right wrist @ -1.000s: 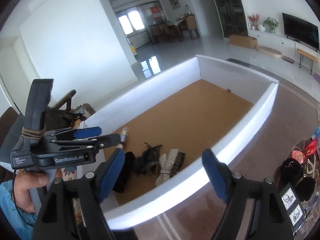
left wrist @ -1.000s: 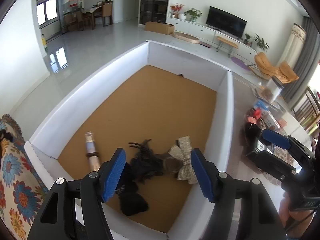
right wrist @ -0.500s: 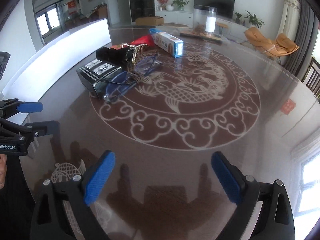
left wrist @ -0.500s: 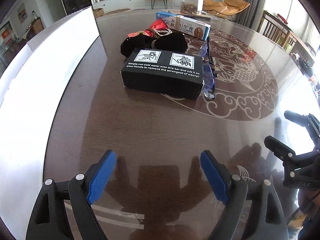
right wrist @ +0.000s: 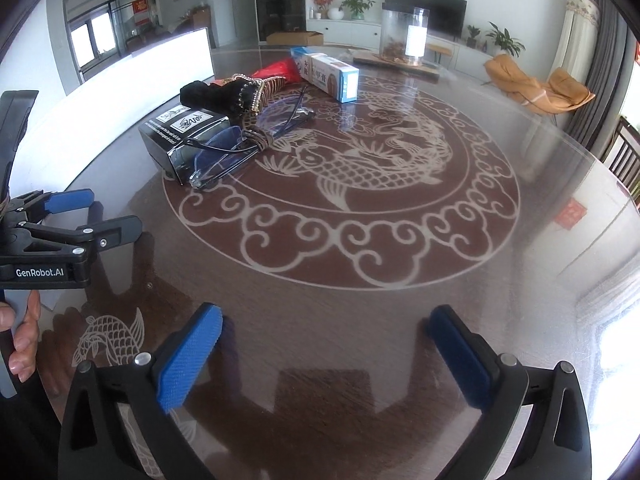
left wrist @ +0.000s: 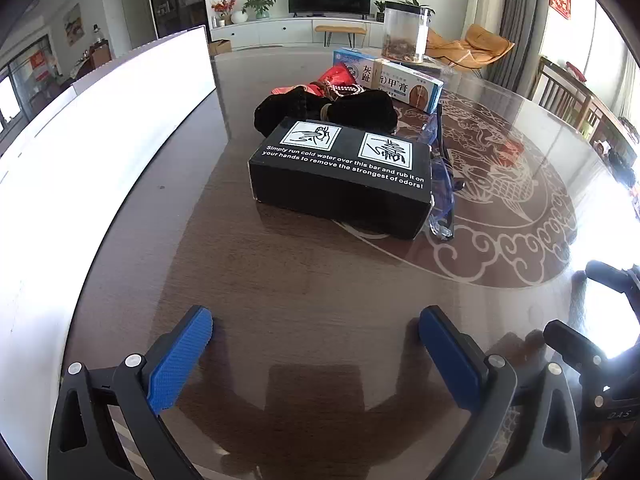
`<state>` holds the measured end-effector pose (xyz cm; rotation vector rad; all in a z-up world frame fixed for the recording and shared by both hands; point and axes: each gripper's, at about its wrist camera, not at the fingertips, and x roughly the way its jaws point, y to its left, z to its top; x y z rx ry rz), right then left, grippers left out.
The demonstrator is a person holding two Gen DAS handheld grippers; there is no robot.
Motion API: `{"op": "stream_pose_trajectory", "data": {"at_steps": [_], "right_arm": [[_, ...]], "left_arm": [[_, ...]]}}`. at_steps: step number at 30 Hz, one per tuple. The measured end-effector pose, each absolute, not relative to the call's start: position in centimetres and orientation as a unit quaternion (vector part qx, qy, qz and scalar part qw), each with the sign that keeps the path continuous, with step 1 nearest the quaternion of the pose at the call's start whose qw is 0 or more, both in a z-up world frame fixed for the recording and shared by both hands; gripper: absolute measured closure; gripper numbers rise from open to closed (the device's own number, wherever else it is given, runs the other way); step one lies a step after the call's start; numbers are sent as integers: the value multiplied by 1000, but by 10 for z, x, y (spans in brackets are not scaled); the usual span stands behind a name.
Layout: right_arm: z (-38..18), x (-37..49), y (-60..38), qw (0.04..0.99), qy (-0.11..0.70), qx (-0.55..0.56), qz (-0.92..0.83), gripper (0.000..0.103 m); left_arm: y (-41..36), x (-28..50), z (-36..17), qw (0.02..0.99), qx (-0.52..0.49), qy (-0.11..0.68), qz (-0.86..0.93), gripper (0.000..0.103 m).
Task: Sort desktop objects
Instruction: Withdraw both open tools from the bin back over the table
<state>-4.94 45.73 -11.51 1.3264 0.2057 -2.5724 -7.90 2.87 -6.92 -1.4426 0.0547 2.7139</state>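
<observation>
Desktop objects clustered at the table's far left, both grippers empty and wide.

Taking the black box [left wrist: 340,172] as anchor — the white bin wall [left wrist: 100,152] runs to its left, likely the sorting target; black velvet pouches [left wrist: 324,108] sit just behind it, glasses [left wrist: 440,184] touching its right side, the ointment carton [left wrist: 408,84] beyond. Left gripper [left wrist: 316,340] and right gripper [right wrist: 324,336] have just been opening, jaws spread, nothing between — poised, I'd judge, for the next pick.
</observation>
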Motion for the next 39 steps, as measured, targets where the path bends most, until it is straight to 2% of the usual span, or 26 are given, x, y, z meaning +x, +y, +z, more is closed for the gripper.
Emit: {"op": "stream_pose_trajectory", "data": {"at_steps": [26,39], "right_arm": [[-116,-50,457,119,70,454,-880,0],[-116,-51,455,118,69,454,-880,0]], "left_arm": [[31,-85,-72,31,-466,17,884,0],[2,-85,-72,-43,-467,-22,883,0]]}}
